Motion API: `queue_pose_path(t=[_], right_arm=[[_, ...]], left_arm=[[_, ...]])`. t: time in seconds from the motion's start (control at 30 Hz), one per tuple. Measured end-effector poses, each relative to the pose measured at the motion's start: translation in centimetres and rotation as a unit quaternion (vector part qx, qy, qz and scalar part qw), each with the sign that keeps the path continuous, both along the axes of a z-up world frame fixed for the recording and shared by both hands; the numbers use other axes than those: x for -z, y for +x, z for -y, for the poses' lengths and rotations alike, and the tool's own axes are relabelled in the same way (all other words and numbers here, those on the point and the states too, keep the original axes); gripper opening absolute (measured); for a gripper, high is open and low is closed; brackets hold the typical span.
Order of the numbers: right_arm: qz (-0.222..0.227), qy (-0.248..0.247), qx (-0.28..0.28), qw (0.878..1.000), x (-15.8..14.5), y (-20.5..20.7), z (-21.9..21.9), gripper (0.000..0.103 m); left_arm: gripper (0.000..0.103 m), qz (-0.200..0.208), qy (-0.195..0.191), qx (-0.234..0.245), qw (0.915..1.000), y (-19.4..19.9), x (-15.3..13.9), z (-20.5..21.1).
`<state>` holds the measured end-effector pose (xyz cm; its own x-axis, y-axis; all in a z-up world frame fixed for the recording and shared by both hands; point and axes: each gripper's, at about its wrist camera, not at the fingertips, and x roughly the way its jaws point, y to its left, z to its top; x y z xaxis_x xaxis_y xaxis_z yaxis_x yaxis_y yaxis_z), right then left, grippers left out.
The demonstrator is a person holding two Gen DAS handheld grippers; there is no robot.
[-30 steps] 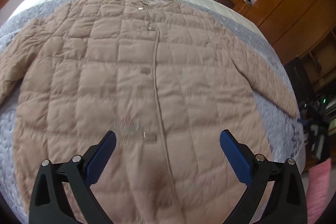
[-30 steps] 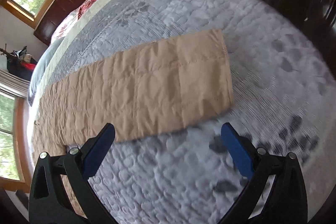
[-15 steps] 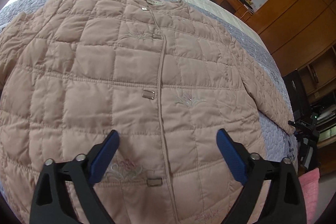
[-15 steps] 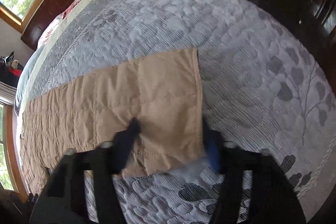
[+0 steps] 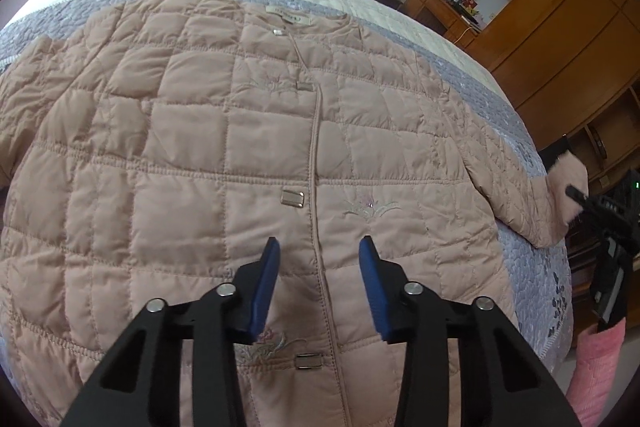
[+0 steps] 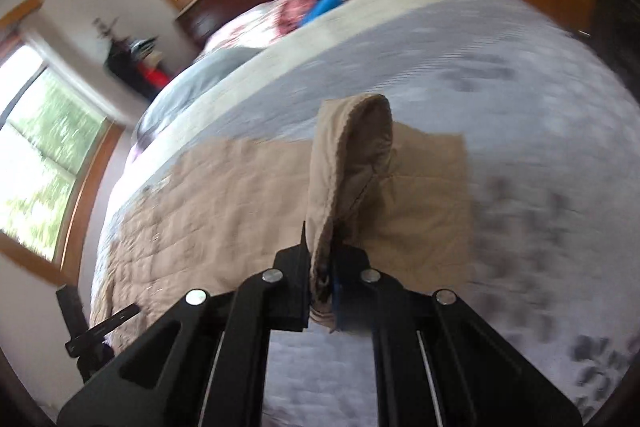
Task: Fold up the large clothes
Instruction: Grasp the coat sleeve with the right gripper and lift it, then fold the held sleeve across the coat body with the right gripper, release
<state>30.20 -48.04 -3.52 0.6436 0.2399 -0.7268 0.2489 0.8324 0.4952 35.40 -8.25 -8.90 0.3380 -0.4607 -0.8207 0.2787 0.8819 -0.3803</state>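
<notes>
Now, step: first sleeve fold of the jacket (image 5: pixel 200 147), flat on the bed (image 5: pixel 532 267);
Right gripper (image 6: pixel 322 283): clamped on sleeve cuff (image 6: pixel 348 155);
Left gripper (image 5: pixel 318 267): closing, half-narrowed, nothing pinched;
Next: carry cuff across the chest.

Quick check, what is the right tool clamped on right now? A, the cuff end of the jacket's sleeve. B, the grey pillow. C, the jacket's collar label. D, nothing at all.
A: in the right wrist view the right tool is shut on the cuff end of the sleeve, which is lifted and folded over above the bedspread.
</notes>
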Motion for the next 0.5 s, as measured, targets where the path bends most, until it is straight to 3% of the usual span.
queue_pose_path(t=[0.13,0.33,0.4,0.47,0.5], right_arm=[[0.000,-0.004,-0.054,0.999,0.0,4.5,-5.4,0.007],[-0.022,-0.017,-0.107,0.994,1.8,9.3,-11.9,0.007],[-0.028,-0.009,-0.131,0.991,2.7,10.3,-13.5,0.013],[-0.030,-0.003,-0.149,0.988,3.2,9.9,-14.1,0.035],[-0.023,0.005,-0.163,0.986,3.1,9.6,-14.5,0.041]], left_arm=[[0.031,-0.001,-0.002,-0.010,0.9999,0.4,0.2,-0.3],[0.029,-0.007,0.000,-0.013,0.9999,1.0,0.9,-0.4],[0.029,-0.009,-0.001,-0.015,0.9998,1.1,0.9,-0.5],[0.029,-0.007,0.000,-0.017,0.9998,1.3,0.8,-0.5],[0.032,-0.004,-0.002,-0.014,0.9999,1.3,0.6,-0.4]])
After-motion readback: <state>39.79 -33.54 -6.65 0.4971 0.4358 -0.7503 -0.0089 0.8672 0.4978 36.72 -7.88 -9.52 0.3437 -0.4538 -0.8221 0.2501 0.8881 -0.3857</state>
